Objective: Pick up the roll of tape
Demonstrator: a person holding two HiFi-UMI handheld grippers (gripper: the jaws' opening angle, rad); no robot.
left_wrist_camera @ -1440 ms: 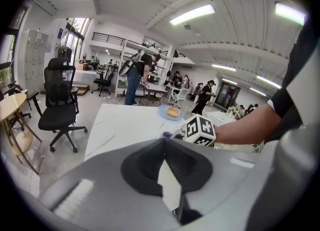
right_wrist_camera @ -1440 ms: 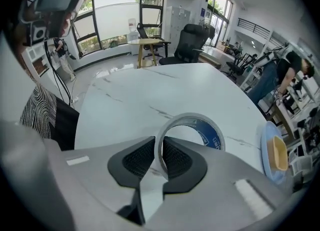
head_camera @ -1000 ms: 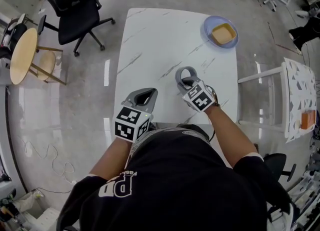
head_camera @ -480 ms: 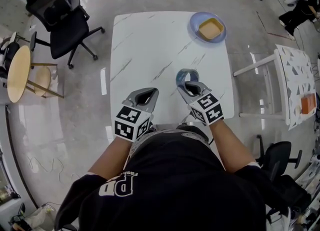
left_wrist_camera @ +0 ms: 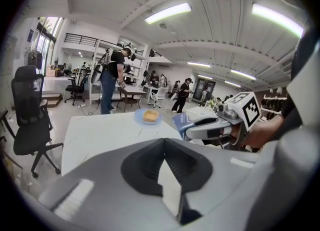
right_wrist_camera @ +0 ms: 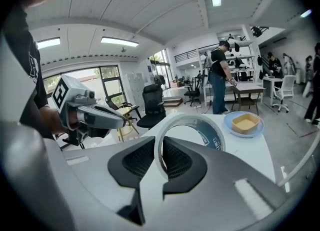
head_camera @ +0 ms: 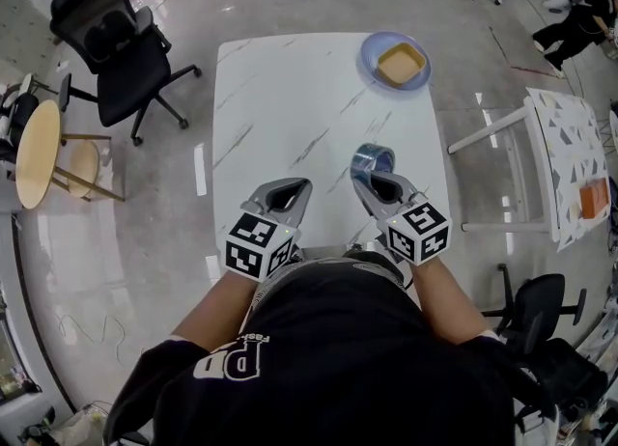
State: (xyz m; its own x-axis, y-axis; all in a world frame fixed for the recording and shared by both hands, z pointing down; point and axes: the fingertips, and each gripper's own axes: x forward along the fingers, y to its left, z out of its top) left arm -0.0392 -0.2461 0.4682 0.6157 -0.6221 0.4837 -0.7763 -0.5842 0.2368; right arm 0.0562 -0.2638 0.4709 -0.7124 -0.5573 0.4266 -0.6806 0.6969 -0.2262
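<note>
**Q:** Grey left gripper (head_camera: 299,187), near left: state?
**A:** Closed jaw against jaw with nothing between. Held over the near edge of the white table (head_camera: 280,97), well apart from the roll.

**Q:** Position of the roll of tape (head_camera: 373,157)?
**A:** Right of centre, above the near right part of the table, at the tip of the right gripper (head_camera: 375,181). Apparently raised clear of the tabletop, judging by the left gripper view; not certain from overhead.

**Q:** Hold of the right gripper?
**A:** Clenched on the roll. Wall of the ring pinched between the two jaws, remainder of the ring projecting beyond them and to the right, hole open and unobstructed.

**Q:** Expected handling?
**A:** Probably light and fairly stiff, a hollow hoop with a smooth, possibly slick outer face. Best taken across the wall, as shown, not around the full outside. Excess squeeze likely to bend the ring; too little, likely to let it pivot.

**Q:** Anything farther right?
**A:** Blue plate (head_camera: 367,48) carrying a tan block, far right on the table, well apart from roll and grippers.
</note>
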